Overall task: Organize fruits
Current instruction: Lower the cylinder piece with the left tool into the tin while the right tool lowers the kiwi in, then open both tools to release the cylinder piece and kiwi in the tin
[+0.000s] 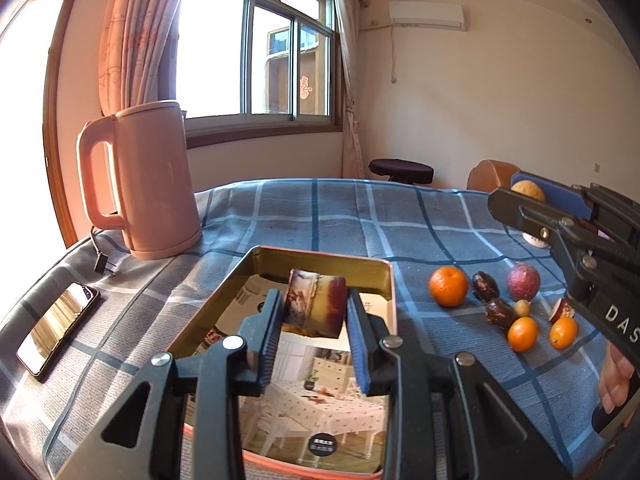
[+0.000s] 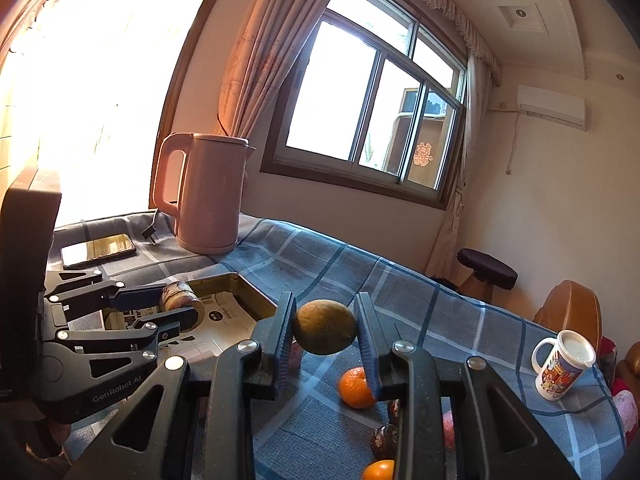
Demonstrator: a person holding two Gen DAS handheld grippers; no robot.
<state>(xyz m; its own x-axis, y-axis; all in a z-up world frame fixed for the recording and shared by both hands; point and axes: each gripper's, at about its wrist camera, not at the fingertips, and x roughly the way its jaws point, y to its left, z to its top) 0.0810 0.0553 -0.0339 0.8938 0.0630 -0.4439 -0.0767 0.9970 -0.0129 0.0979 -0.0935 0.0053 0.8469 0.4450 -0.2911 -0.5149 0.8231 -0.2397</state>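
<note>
At the far left we see a phone (image 1: 58, 330) on the checked cloth (image 1: 320, 216), then a pink kettle (image 1: 150, 184). Our left gripper (image 1: 314, 310) pinches a brown, cylinder-shaped chunk (image 1: 316, 302) above the open tin (image 1: 382, 266), which is lined with printed paper. Right of the tin lie an orange (image 1: 448, 286), two dates (image 1: 485, 286), a purple fruit (image 1: 523, 281) and two kumquats (image 1: 522, 334). Our right gripper (image 2: 325, 326) clamps a brownish round fruit (image 2: 325, 327) above the cloth. A mug (image 2: 562, 364) stands farthest right.
</note>
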